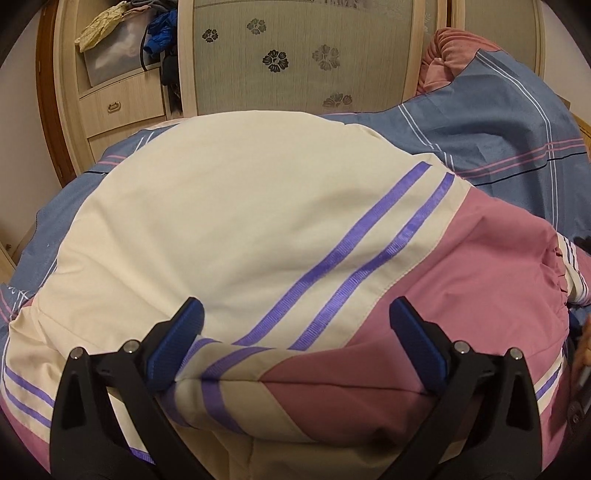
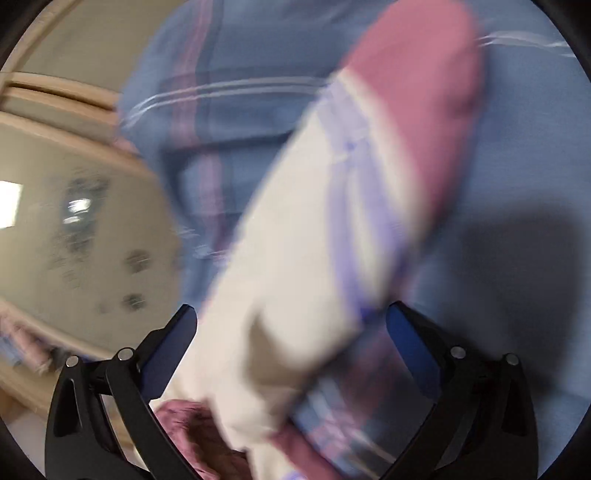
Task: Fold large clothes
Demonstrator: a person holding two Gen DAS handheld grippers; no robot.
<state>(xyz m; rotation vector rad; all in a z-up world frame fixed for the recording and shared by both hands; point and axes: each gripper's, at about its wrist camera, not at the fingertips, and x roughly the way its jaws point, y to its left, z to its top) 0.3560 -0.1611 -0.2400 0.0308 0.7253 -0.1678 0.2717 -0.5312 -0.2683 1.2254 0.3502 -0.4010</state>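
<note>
The jacket (image 1: 236, 221), cream and pink with two purple stripes, lies spread over a bed covered by a blue striped quilt (image 1: 498, 140), and it fills most of the left wrist view. The left claw (image 1: 295, 339) hangs wide open just above the jacket's near folded edge, where a rolled sleeve crosses between the blue fingers (image 1: 177, 347); whether the pads touch the cloth cannot be told, and nothing is pinched. The jacket's near part drops out of sight under the claw frame and its right cuff is cut off at the picture's edge. Beyond the jacket stands a wardrobe (image 1: 295, 55) with flower-patterned doors; to the jacket's far left an open shelf holds a heap of clothes (image 1: 110, 29), too jumbled to sort out. A pink pillow (image 1: 450, 51) shows past the quilt, partly covered by it. The right wrist view is heavily blurred: the right claw (image 2: 291, 332) stands wide apart with a length of the jacket (image 2: 295, 240) running between its fingers (image 2: 173, 343) and away over the quilt (image 2: 517, 166). The blur hides whether the cloth rests on either pad, though the jaws clearly do not close on it.
</note>
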